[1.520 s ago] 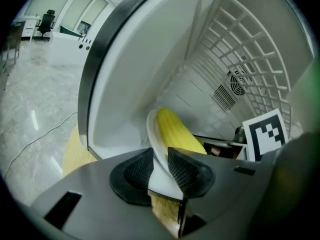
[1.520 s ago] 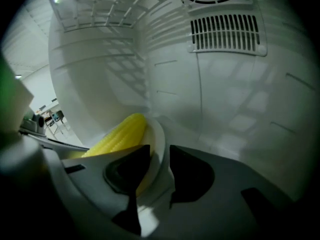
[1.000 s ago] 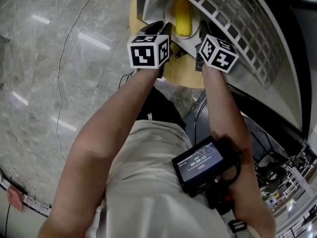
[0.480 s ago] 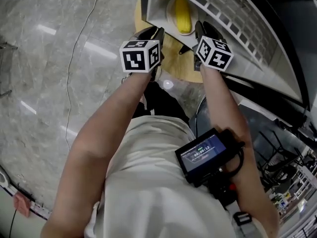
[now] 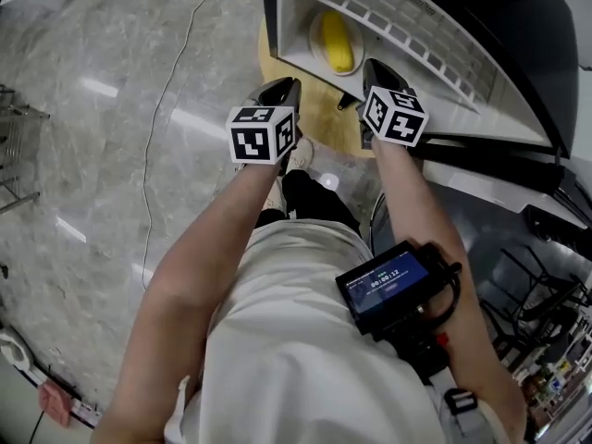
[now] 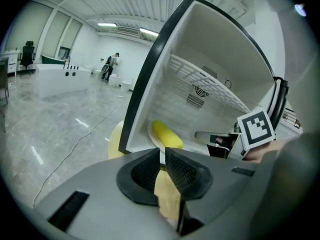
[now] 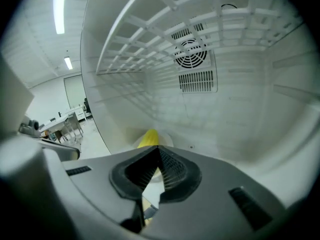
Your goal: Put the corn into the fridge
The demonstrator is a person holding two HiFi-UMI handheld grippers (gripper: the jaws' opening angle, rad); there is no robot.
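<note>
The yellow corn [image 5: 337, 41] lies on a white plate [image 5: 317, 31] on the floor of the small white fridge [image 5: 435, 40], under its wire shelf. It also shows in the left gripper view as corn [image 6: 166, 135] and, just past the jaw tips, in the right gripper view as corn [image 7: 148, 138]. My left gripper [image 5: 282, 86] hangs outside the fridge's open front, jaws together on nothing. My right gripper [image 5: 375, 67] is at the fridge mouth, to the right of the corn, shut and empty, and shows beside the left one as right gripper [image 6: 212, 135].
The fridge stands on a round wooden table [image 5: 319, 114]. Its dark door frame [image 5: 270, 12] rises left of the plate, and a black door edge [image 5: 499, 146] runs at the right. A thin cable [image 5: 166, 109] trails over the marble floor.
Both grippers have drawn back from the plate toward me and away from the fridge opening. The corn stays on its plate inside.
</note>
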